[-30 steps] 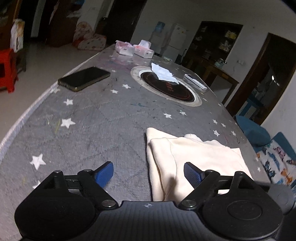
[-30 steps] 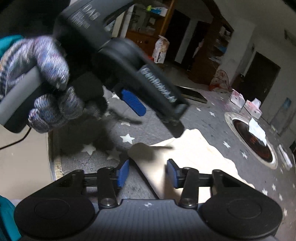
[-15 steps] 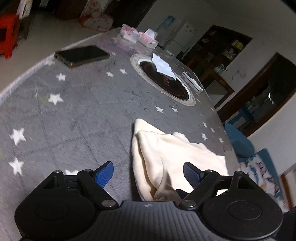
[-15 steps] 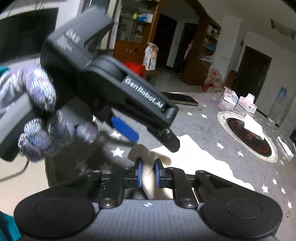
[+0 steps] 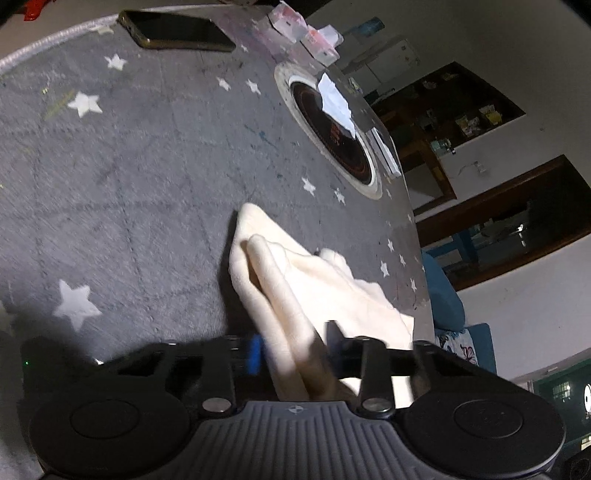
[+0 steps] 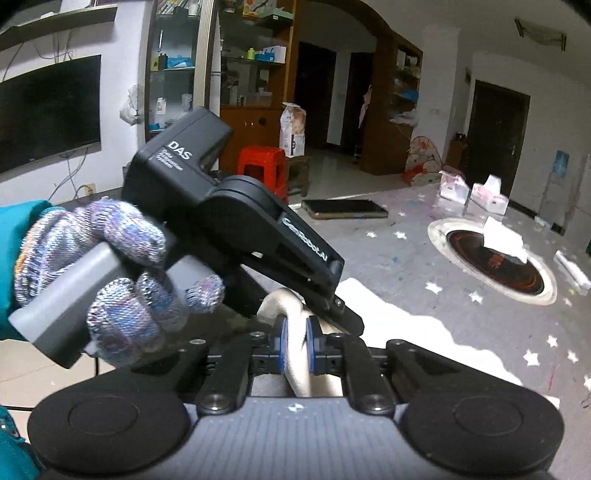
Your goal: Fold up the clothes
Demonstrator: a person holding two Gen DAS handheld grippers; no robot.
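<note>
Cream garment (image 5: 317,291) on starred grey table (image 5: 122,192), near corner pinched tight by right gripper (image 6: 294,345), left gripper (image 5: 293,349) closing on bunched folds; risk: uneven hold, layers slipping.

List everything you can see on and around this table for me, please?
Garment: one, cream, bunched on the table's near part, pinched by both grippers.
Table cover: one, grey with white stars, over the whole table.
Phone: one, dark with a gold rim, flat at the far edge.
Built-in cooktop: one, black glass in a pale ring, mid-table.
Crumpled paper: one, white, on the cooktop.
Tissue packs: two, white and pink, far end.
Stool: one, red plastic, on the floor beyond.
Television: one, black, on the wall.
Gloved hand: one, speckled knit glove, teal sleeve, holding the left gripper.
Left gripper: black, blue pads, closing on the garment.
Right gripper: black, blue pads, shut on a garment fold.
</note>
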